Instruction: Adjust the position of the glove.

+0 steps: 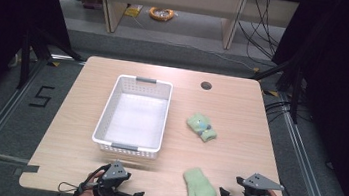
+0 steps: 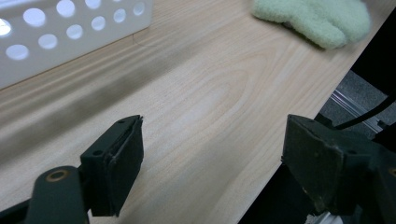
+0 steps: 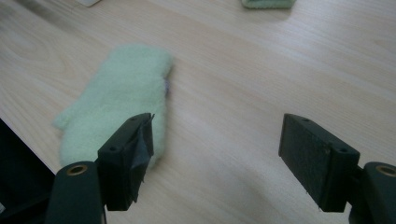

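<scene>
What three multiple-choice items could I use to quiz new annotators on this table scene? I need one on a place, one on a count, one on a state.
1. Where does the white basket stand?
A. left of the table's middle
B. at the right edge
C. on the floor

2. How many green mittens lie on the table?
A. one
B. two
C. four

3. How is the basket?
A. full of mittens
B. tipped over
C. upright and empty

Key: 1 A, the high view shows it left of middle. 2 B, the near mitten and the far mitten. 3 C, its bare floor shows.
</scene>
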`<state>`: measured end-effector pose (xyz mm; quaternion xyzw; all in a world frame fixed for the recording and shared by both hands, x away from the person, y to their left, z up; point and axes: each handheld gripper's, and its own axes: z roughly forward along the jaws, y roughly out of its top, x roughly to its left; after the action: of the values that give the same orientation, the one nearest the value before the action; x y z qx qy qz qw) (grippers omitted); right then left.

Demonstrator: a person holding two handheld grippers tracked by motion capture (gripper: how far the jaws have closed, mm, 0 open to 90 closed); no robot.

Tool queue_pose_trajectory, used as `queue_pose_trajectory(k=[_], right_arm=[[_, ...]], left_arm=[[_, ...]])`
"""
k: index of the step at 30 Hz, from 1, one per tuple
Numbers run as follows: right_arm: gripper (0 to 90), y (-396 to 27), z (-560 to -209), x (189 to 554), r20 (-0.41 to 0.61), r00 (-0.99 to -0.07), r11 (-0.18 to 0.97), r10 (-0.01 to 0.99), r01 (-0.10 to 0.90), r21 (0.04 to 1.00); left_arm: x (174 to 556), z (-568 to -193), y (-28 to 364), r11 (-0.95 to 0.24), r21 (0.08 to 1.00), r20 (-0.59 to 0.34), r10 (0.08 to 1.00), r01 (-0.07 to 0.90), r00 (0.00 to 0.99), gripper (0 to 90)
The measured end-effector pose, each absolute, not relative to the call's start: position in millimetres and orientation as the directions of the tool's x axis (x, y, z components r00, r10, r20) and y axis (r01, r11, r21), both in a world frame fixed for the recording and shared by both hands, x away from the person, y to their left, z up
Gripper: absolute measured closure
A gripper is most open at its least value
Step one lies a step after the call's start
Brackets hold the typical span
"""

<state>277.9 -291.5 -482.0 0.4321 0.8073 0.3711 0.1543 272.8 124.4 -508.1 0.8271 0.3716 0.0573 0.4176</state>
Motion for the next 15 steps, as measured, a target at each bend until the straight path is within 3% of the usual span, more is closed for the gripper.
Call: queue_pose_trajectory(k=[15], right_arm=[[33.7,-285.5,-478.1,273.8,0.053,-0.599,0.387,0.799,0.579,0.718]], left_arm=[[276.9,-507.0,118.6,-0.34,0.732,-0.262,0.66,0.59,0.705,19.8]])
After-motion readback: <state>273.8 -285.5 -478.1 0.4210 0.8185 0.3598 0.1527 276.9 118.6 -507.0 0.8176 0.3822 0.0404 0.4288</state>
